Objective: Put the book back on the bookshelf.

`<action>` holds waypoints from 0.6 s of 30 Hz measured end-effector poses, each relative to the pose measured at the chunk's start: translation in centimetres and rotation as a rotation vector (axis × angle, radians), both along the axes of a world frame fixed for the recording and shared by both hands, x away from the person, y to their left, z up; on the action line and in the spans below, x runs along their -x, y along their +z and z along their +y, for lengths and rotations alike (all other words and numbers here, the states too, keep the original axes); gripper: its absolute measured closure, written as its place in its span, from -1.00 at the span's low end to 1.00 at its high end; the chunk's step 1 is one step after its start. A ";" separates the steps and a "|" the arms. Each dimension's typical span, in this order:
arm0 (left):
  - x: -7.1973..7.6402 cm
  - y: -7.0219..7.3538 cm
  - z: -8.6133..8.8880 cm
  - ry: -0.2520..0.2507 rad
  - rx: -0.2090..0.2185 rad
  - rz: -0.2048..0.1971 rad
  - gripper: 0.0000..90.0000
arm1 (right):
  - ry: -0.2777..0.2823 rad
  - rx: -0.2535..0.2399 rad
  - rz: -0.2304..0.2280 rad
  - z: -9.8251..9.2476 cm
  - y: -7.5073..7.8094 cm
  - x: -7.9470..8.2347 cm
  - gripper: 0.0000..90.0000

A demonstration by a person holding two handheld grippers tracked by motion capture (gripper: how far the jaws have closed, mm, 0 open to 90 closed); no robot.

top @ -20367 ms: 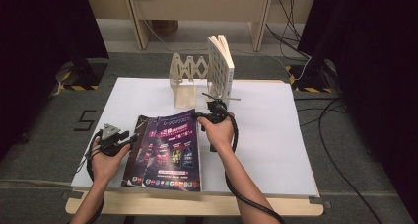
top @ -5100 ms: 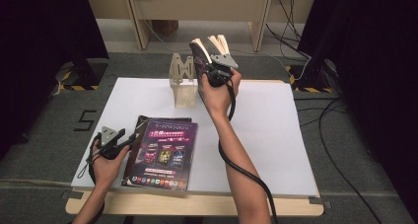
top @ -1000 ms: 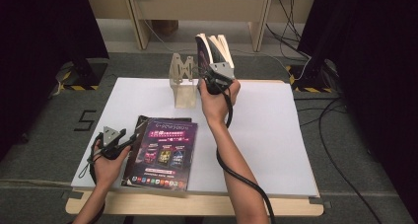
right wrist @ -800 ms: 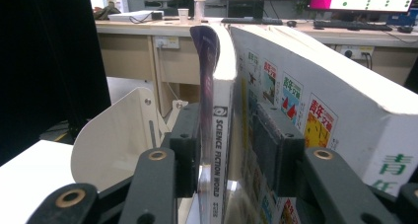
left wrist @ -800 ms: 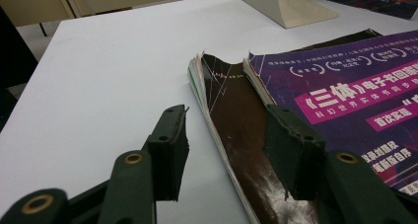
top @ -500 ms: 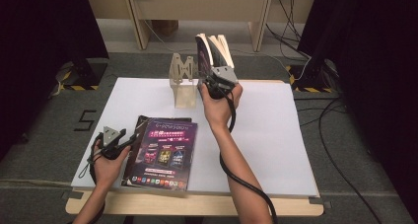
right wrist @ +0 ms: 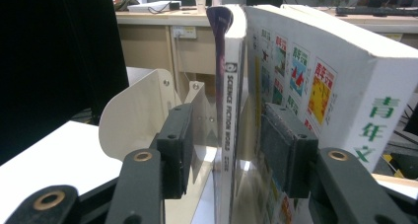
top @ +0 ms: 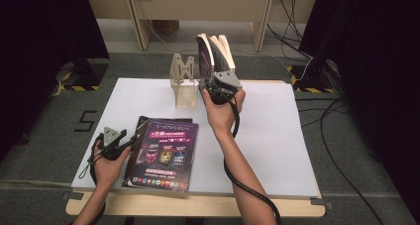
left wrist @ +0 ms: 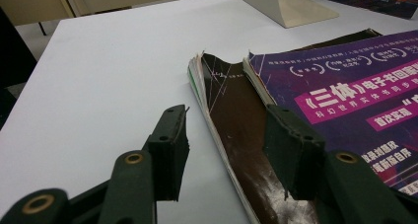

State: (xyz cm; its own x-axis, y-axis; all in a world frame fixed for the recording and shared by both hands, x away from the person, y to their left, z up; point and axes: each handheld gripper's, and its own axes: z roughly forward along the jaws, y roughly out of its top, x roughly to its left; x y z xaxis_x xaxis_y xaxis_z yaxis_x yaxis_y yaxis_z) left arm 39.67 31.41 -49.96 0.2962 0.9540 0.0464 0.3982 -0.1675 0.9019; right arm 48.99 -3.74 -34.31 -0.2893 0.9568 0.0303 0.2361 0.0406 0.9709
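the right gripper [top: 212, 84] has just been spreading its jaws; the thin magazine [right wrist: 226, 100] stands between them with a gap showing on the left, so it seems let go, though the right pad's contact is hard to judge. it now stands in the rack [top: 184, 81] at twelve o'clock beside the thick books [top: 224, 51]. the left gripper [top: 130, 141] rests wide at eight o'clock, straddling the stacked magazines' [left wrist: 231, 110] edge. bare tabletop [top: 267, 131] lies at three o'clock for backing out.

books [top: 216, 51] upright in rack [top: 184, 81], table [top: 277, 136] rear | magazines [top: 162, 153] flat, front left, stacked
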 end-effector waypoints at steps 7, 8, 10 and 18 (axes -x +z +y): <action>0.0 0.0 -0.1 0.001 -0.005 -0.001 0.14 | 0.015 0.003 0.003 -0.4 -0.2 0.7 0.25; 0.0 0.0 -0.1 0.001 -0.003 -0.002 0.14 | 0.016 0.009 -0.001 -0.5 -0.2 0.8 0.25; 0.0 0.0 -0.1 0.002 -0.003 -0.003 0.14 | 0.023 0.008 0.003 -0.7 -0.2 1.0 0.25; 0.0 0.0 -0.1 0.001 -0.007 -0.003 0.14 | 0.042 0.006 0.021 -0.9 -0.6 1.5 0.27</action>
